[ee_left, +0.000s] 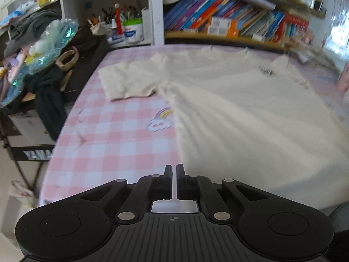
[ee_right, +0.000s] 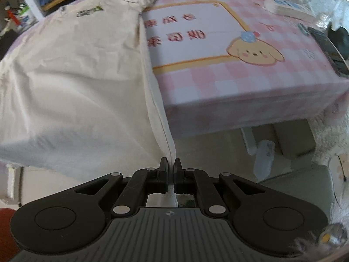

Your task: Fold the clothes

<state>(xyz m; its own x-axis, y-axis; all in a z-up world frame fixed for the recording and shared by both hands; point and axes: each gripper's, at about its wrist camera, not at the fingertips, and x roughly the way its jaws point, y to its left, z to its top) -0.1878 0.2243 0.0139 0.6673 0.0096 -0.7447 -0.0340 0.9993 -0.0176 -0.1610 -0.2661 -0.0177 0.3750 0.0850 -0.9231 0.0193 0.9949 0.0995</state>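
— Surface and room?
— Worktop [ee_left: 104, 131] under pink-and-white checked cloth, rainbow print mid-frame. Bookshelf [ee_left: 229, 21] across upper frame, crowded with books; pen tub [ee_left: 133, 29] upper left.

— Garment?
— Cream T-shirt [ee_left: 240, 109] spread flat on the cloth, filling centre and right. Long axis from lower frame up toward the shelf; one sleeve out to the left.

— Claws?
— Left claw [ee_left: 173, 167] pressed together at the shirt's lower edge; cannot tell whether cloth is caught. Right claw [ee_right: 171, 160] pinching the shirt's side edge beyond the worktop's near edge.
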